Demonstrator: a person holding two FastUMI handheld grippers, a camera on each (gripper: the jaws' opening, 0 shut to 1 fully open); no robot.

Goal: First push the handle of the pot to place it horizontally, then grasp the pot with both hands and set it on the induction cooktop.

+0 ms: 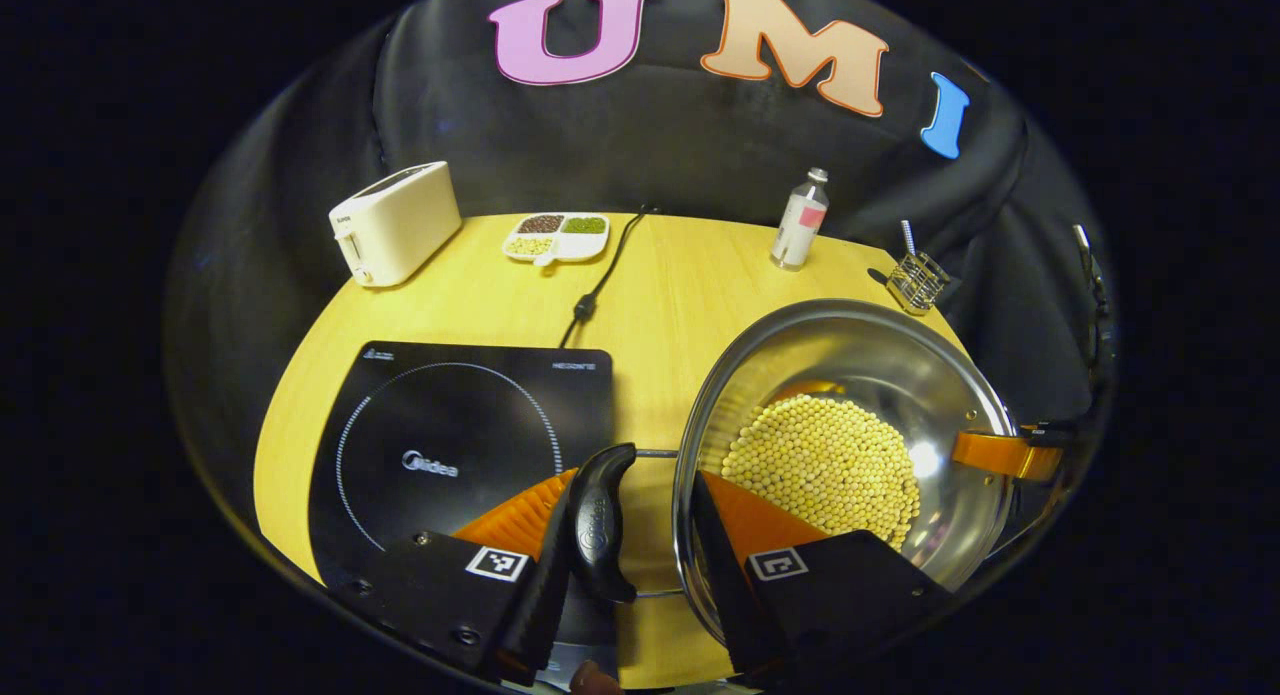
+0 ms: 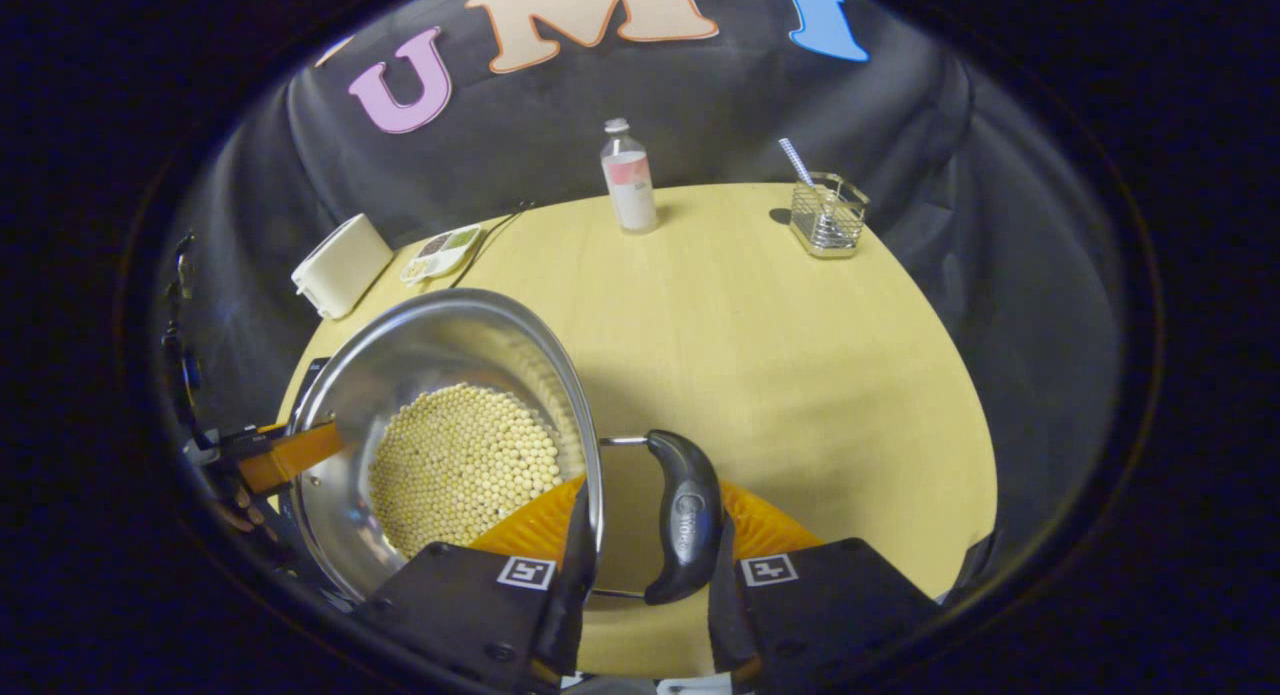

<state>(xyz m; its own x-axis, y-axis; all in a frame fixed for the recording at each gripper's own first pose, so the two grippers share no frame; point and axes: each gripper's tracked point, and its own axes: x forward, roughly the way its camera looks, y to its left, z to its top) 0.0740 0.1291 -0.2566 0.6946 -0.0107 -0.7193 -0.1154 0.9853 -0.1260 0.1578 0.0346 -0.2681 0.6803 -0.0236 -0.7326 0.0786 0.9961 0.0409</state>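
Gripping pot (image 1: 850, 445) by black side handles (image 1: 600, 520): left gripper (image 1: 640, 565) and right gripper (image 2: 645, 575) each closed around one. Beans inside. "Midea" on induction cooktop (image 1: 450, 445) just left; small print illegible.

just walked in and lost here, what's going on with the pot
A person holds a tool in each hand at a shiny steel pot of pale yellow beans. The left tool straddles one black side handle and the pot's rim; the right tool does likewise at the other handle. The black induction cooktop sits bare beside the pot on the yellow wooden table.
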